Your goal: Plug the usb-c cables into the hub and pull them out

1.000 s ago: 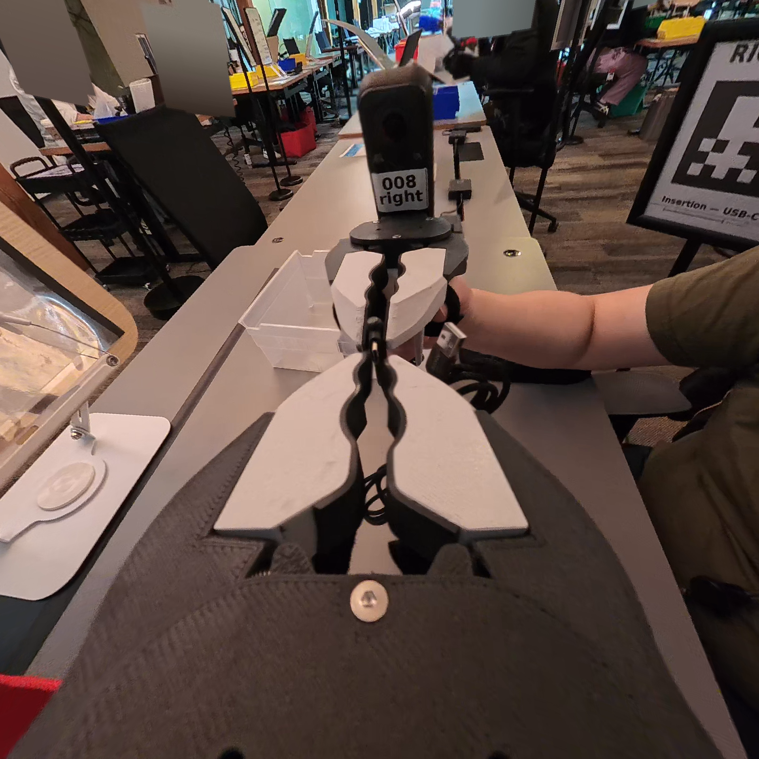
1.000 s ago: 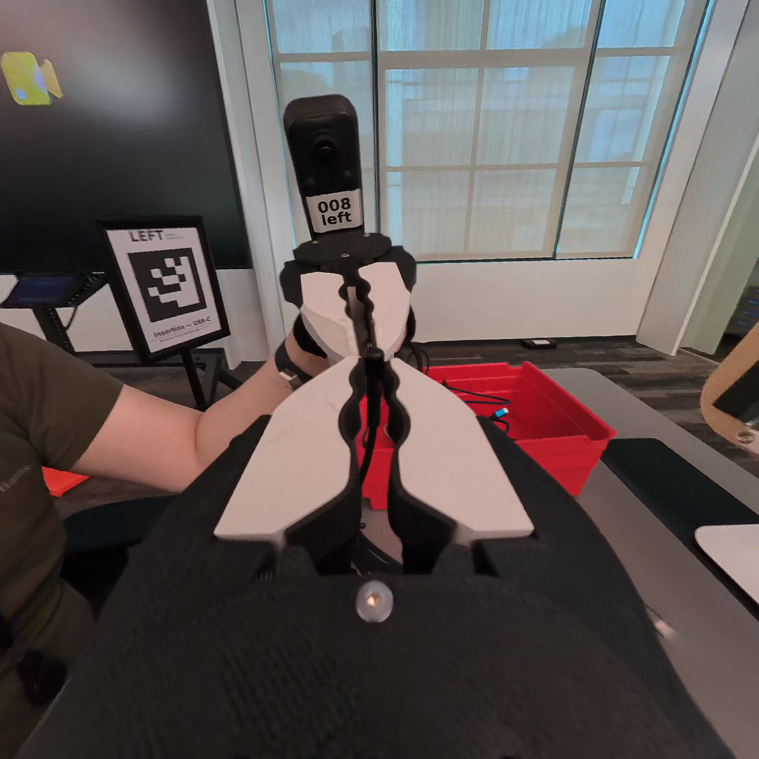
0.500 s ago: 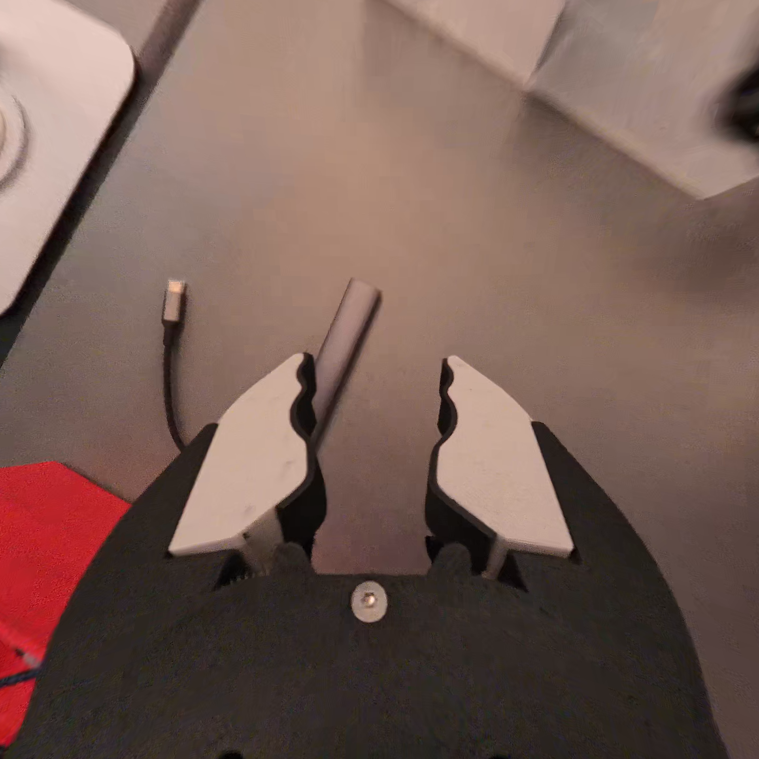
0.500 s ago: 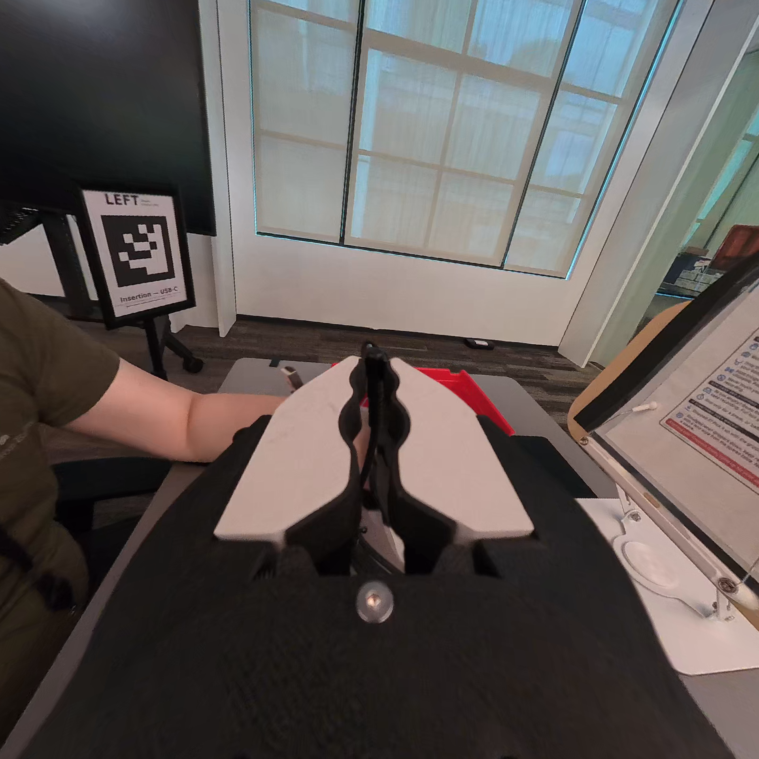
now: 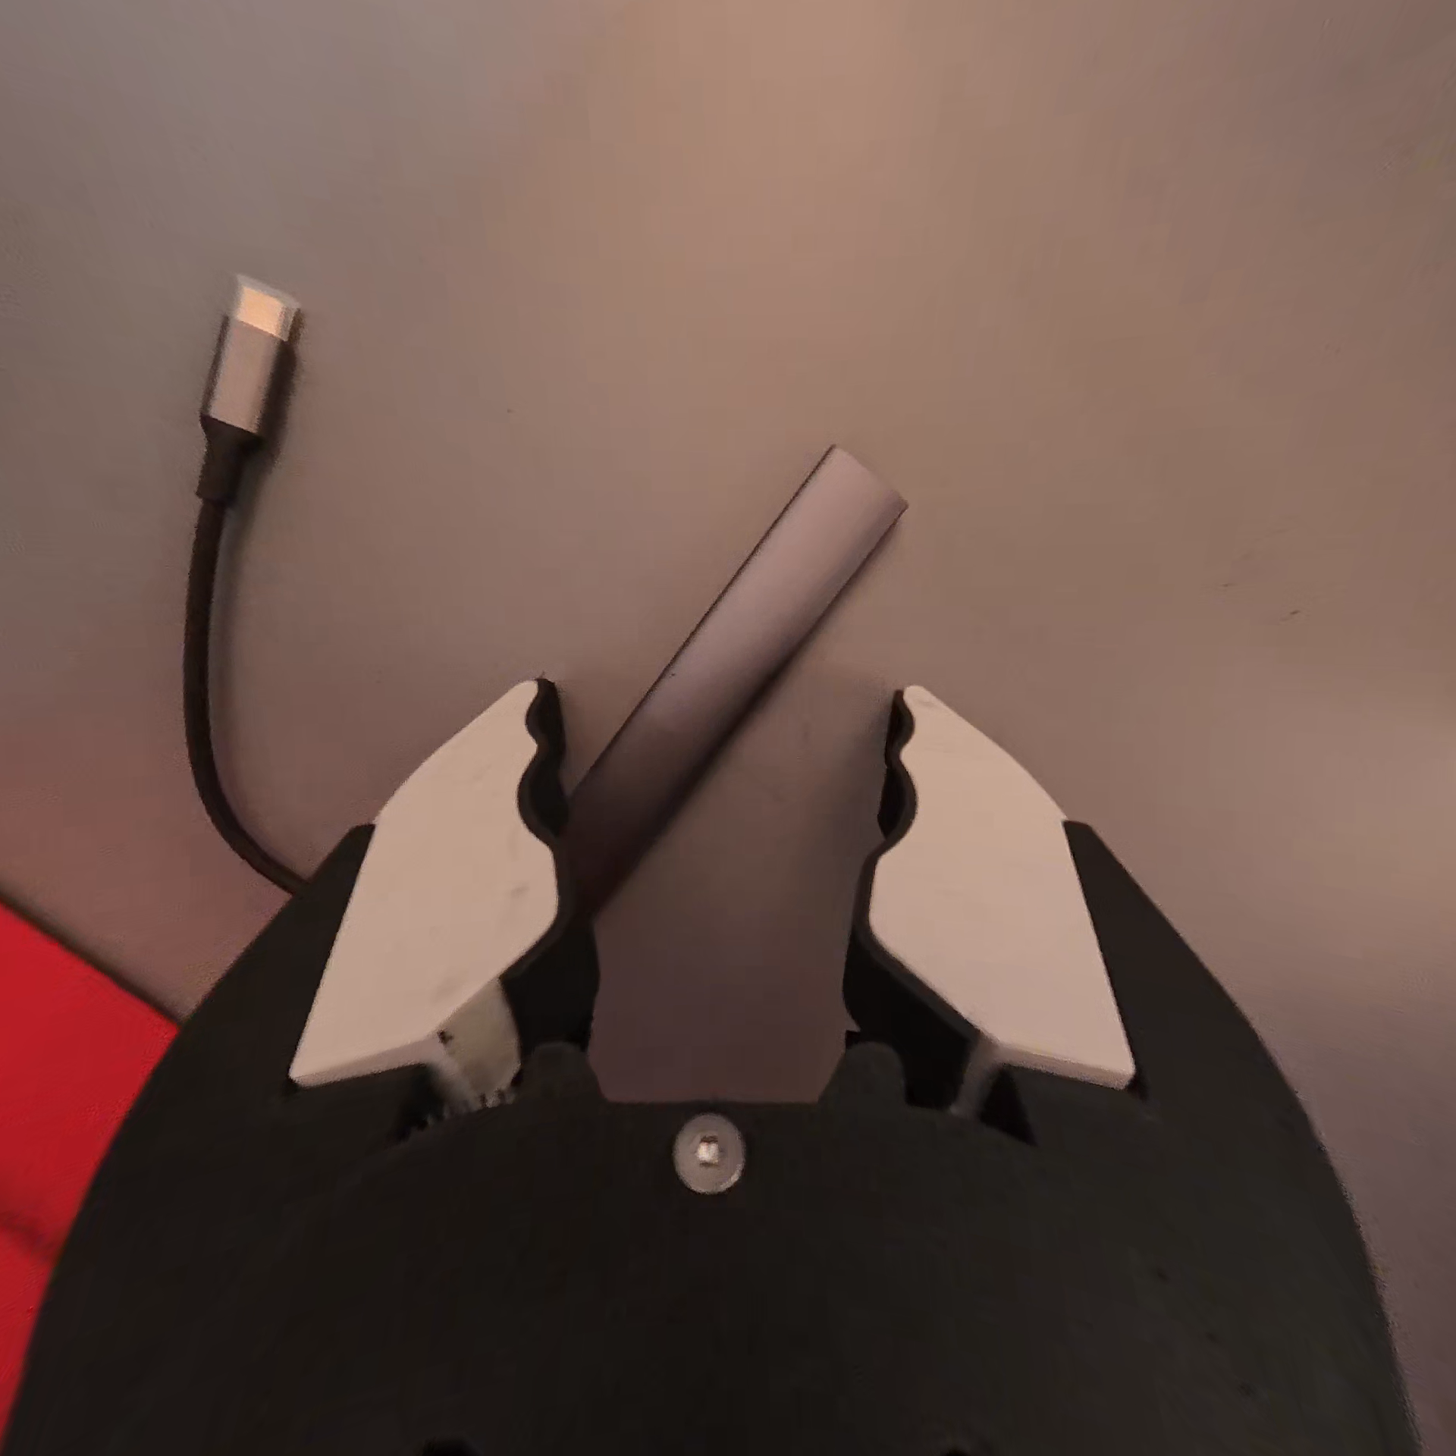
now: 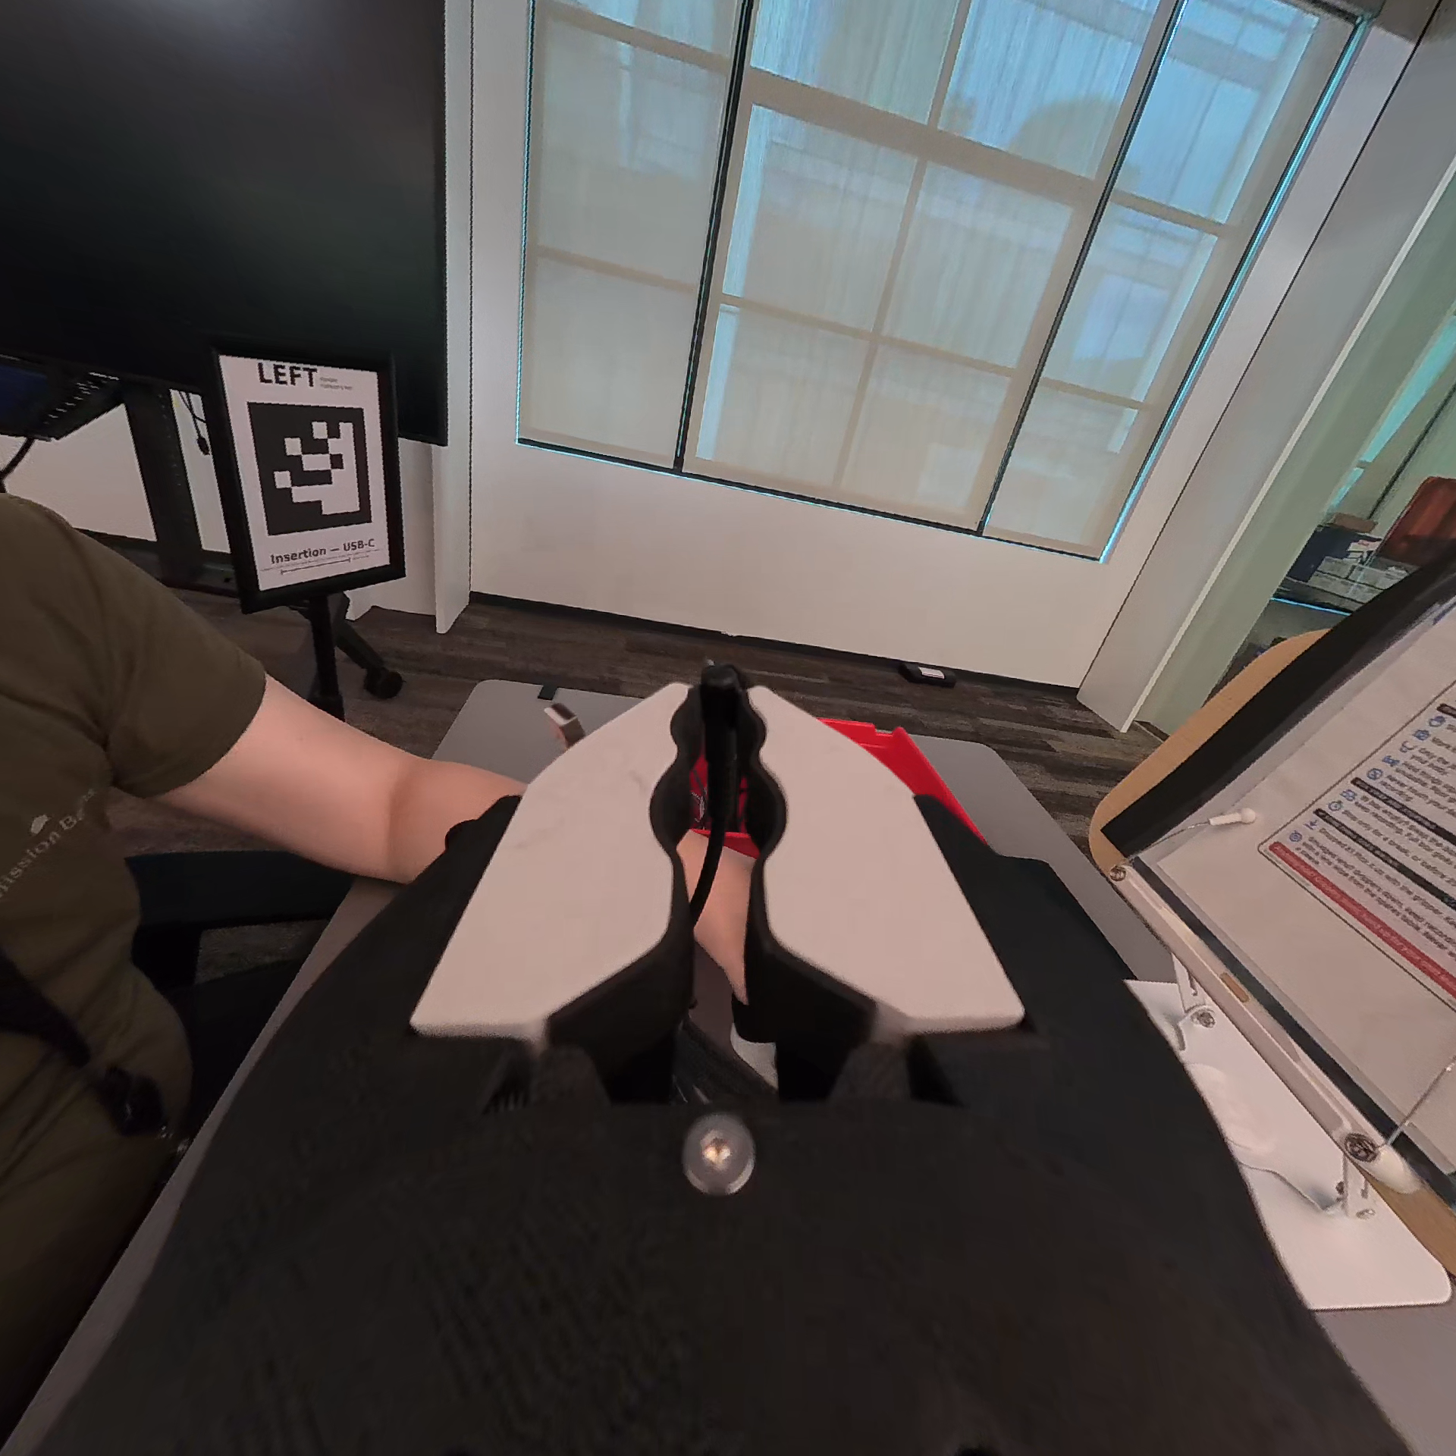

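Observation:
In the left wrist view my left gripper point(image 5: 723, 693) is open and points down at the grey table point(image 5: 1024, 315). The slim grey hub point(image 5: 741, 654) lies flat and slanted between the fingers, its near end by the left finger point(image 5: 465, 851). The hub's black braided lead point(image 5: 206, 709) curves left and ends in a silver plug point(image 5: 252, 347). In the right wrist view my right gripper point(image 6: 718, 687) is shut on a black usb-c cable point(image 6: 721, 780), held above the table; its plug tip sits at the fingertips.
A red bin shows at the left edge of the left wrist view point(image 5: 55, 1064) and behind my right gripper point(image 6: 890, 748). A person's arm point(image 6: 339, 796) reaches across. A framed sheet on a white stand point(image 6: 1300, 930) is at the right. A marker sign point(image 6: 311, 473) stands on the floor. The grippers' ends are close to 40 cm from one another. From my left tips it is roughly 9 cm to the silver plug point(image 5: 252, 347); from my right, 45 cm.
My left gripper opened, swung down from facing the right gripper, and came closer to the hub on the table. My right gripper stayed shut on the cable and turned slightly.

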The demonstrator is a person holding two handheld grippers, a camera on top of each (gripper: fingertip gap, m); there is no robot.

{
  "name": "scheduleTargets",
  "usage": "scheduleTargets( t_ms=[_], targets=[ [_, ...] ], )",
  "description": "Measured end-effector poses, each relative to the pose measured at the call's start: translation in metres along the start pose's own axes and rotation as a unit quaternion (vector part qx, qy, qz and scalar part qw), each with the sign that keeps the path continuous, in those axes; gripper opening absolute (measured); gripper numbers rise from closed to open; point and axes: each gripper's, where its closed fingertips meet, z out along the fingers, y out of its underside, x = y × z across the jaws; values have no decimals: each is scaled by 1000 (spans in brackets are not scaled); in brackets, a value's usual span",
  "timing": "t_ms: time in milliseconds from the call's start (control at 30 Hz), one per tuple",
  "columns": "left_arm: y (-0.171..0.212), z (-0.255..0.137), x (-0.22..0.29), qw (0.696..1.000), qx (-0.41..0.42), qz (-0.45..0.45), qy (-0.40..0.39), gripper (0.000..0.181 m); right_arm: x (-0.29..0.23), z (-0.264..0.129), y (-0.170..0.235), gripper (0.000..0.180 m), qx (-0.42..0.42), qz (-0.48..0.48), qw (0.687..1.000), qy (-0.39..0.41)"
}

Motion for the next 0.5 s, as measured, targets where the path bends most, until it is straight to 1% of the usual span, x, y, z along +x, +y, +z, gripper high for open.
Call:
scheduleTargets(
  t_ms=[33, 100, 133, 167, 233, 300, 333, 433, 500],
  targets=[
    [1, 0, 2, 1000, 0, 11, -2, 74, 1, 1, 1, 8, -1, 1, 1000, 1],
    [3, -3, 8, 1000, -8, 13, 2, 58, 1, 2, 3, 8, -6, 3, 1000, -1],
    [6, -5, 12, 1000, -19, 8, 10, 38, 1, 3, 5, 8, -8, 3, 1000, -1],
    [10, -7, 22, 999, -33, 3, 30, 29, 2, 3, 6, 8, -11, 3, 1000, 0],
    [14, -10, 46, 995, -60, 4, 84, 25, 2, 5, 8, 8, -15, 2, 1000, 1],
    [20, -13, 65, 988, -89, 25, 126, 23, 3, 6, 10, 8, -19, 2, 1000, 3],
    [22, -14, 69, 986, -96, 43, 129, 23, 4, 7, 11, 8, -21, 2, 1000, 3],
    [27, -15, 73, 981, -96, 121, 113, 33, 5, 7, 13, 8, -24, 2, 1000, 4],
    [34, -16, 67, 976, -105, 178, 74, 41, 4, 7, 13, 8, -25, 0, 1000, 4]
  ],
)
